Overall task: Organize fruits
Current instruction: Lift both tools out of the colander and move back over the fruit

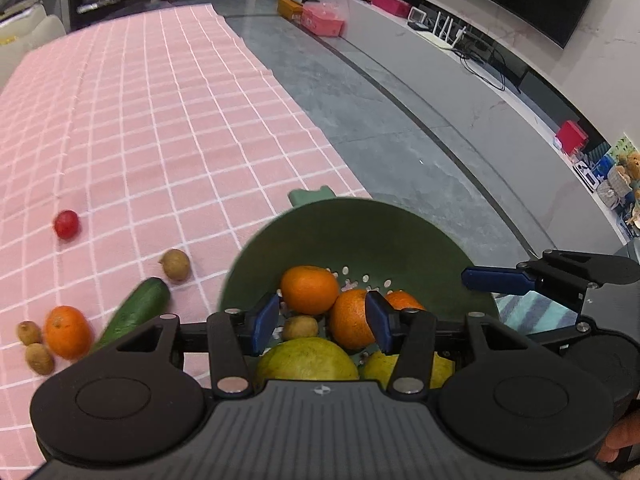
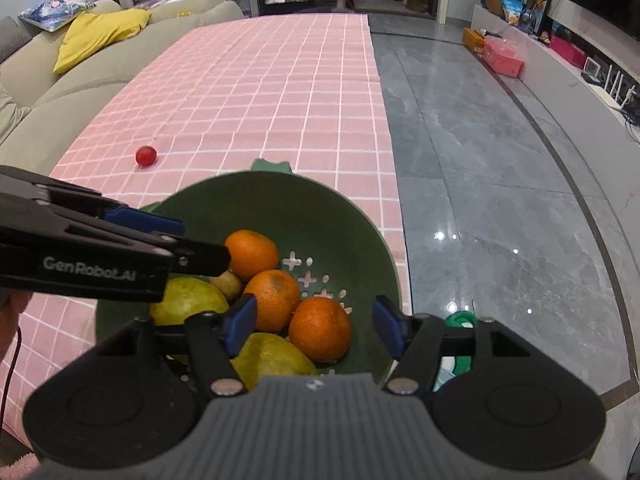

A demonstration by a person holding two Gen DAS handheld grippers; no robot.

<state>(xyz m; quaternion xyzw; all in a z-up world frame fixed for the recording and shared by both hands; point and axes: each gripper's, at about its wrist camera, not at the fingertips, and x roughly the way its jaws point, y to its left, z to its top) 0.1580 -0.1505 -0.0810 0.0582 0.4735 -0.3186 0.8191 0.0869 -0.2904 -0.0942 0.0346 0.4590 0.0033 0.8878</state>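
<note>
A green colander [image 1: 360, 220] [image 2: 280, 200] sits at the right edge of the pink checked cloth. It holds three oranges [image 1: 309, 289] [image 2: 320, 328], two yellow-green fruits [image 1: 306, 360] [image 2: 188, 300] and a small brown fruit [image 1: 300, 327]. My left gripper [image 1: 323, 322] is open and empty above the colander. My right gripper [image 2: 311, 324] is open and empty above it too, and shows from the side in the left wrist view [image 1: 496, 280]. On the cloth lie a cucumber [image 1: 134, 310], an orange [image 1: 67, 332], three small brown fruits [image 1: 176, 265] and a red tomato [image 1: 66, 224] [image 2: 145, 155].
The pink cloth [image 1: 160, 120] ends at grey floor tiles [image 2: 500, 200] on the right. A sofa with a yellow cushion [image 2: 100, 36] lies left. A low TV shelf [image 1: 460, 60] with boxes runs along the far right. A striped cloth [image 1: 532, 312] lies right of the colander.
</note>
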